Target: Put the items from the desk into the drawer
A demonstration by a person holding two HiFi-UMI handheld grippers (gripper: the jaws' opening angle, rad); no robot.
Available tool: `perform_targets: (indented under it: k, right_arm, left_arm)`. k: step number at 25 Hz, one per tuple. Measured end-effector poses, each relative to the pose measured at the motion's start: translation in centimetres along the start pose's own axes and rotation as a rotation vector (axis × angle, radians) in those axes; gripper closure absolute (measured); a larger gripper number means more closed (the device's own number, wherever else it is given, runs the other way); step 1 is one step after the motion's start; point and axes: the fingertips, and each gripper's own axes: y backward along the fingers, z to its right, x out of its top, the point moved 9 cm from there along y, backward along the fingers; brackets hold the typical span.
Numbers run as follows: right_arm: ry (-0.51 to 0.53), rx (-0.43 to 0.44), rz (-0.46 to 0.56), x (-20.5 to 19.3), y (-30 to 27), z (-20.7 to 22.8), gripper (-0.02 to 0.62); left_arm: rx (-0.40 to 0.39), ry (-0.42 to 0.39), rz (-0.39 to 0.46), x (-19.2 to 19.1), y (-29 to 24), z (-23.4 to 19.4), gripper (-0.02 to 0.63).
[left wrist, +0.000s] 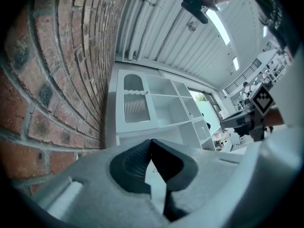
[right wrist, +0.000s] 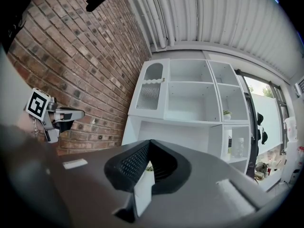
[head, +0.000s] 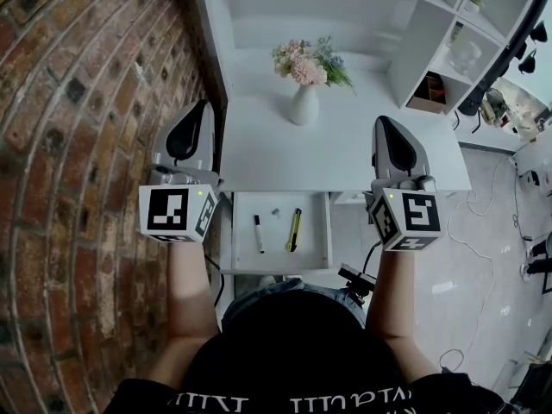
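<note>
Bright, even light, sharp focus, with heavy fisheye bending and dark corners.

The right gripper (right wrist: 149,146) has its jaws closed tip to tip, with nothing held between them. Beyond them a white shelving unit (right wrist: 190,99) stands against a brick wall (right wrist: 90,65). A small potted plant (right wrist: 227,113) sits on a right-hand shelf. The left gripper (right wrist: 78,113) shows at the left, in front of the bricks.

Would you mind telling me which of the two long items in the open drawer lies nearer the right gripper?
The yellow and black one: it lies at the right of the drawer, while the white marker lies further left.
</note>
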Motion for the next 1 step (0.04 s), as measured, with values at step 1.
perform_targets:
  k: [1]
  right_arm:
    - [-0.003,0.002,0.003,-0.03,0.03,0.06,0.589]
  left_arm:
    - [0.003,-0.002,0.002,0.03,0.04,0.06,0.607]
